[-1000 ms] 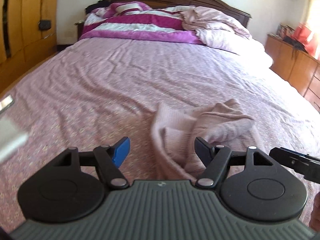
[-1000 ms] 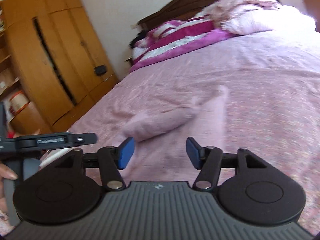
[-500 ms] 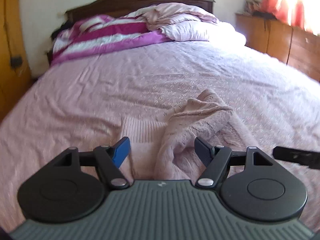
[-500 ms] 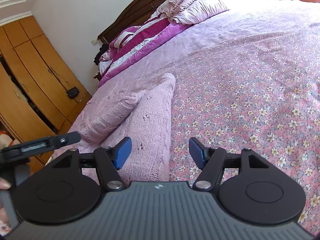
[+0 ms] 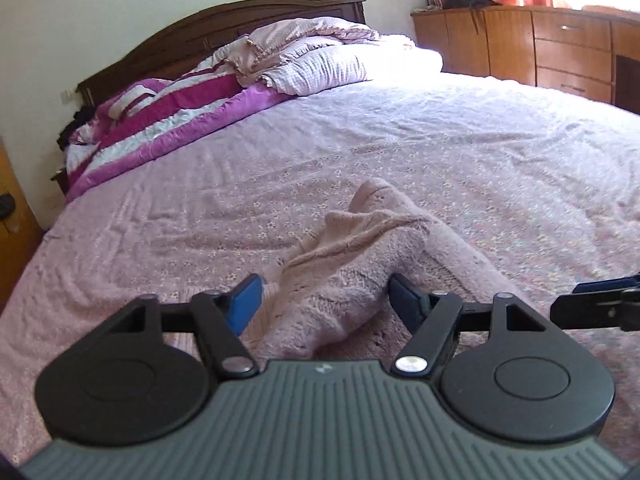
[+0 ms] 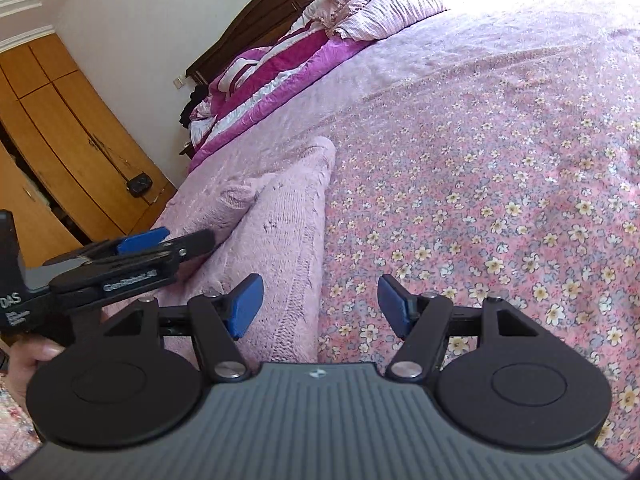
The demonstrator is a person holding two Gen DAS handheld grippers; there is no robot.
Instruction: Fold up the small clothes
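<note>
– Any lettering to read?
– White letters "DAS" on the left gripper [image 6: 164,242] body; the label along its arm is too blurred to make out.

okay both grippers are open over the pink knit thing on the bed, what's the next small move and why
Probably lower the left gripper and pinch the bunched fold of the pink knit garment. Its jaws are open straddling that raised fold, while the right gripper hangs open over the garment's flat edge and bedspread.

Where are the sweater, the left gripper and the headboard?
sweater [image 5: 352,280]: left wrist view, bunched middle.
left gripper [image 5: 324,304]: left wrist view, gap between open fingertips.
headboard [image 5: 224,20]: left wrist view, arched top rail.
</note>
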